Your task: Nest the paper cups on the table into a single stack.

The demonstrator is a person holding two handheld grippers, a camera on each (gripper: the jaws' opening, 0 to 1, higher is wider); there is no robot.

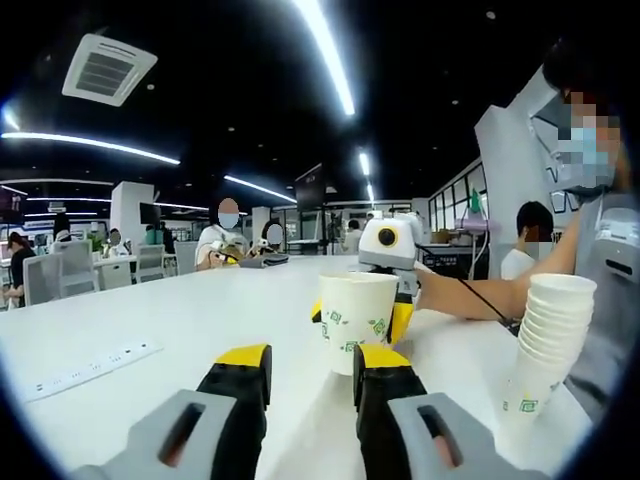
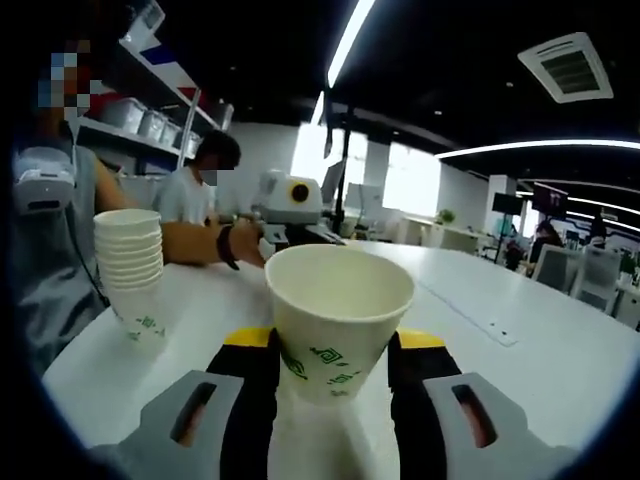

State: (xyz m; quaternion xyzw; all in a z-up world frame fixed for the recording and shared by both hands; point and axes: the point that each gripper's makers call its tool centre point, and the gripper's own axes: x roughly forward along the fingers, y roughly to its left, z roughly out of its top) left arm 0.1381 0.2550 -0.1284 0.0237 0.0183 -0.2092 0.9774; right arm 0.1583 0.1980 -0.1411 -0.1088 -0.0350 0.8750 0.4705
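A white paper cup [image 2: 335, 320] with green prints stands upright between my right gripper's [image 2: 335, 345] yellow-tipped jaws, which are shut on its lower half. From the left gripper view the same cup [image 1: 357, 300] is just ahead, held by the right gripper [image 1: 360, 320] above the white table [image 1: 200, 320]. My left gripper [image 1: 312, 362] is open with nothing between its fingers, a short way in front of that cup. A tall stack of nested cups [image 1: 548, 345] stands near the table edge beside the person. That stack [image 2: 130, 270] is to the left in the right gripper view.
A power strip [image 1: 90, 365] is set into the table, also seen as a strip [image 2: 480, 320] on the right. The person holding the grippers stands close to the stack. Other people sit at far tables [image 1: 225, 250] with chairs.
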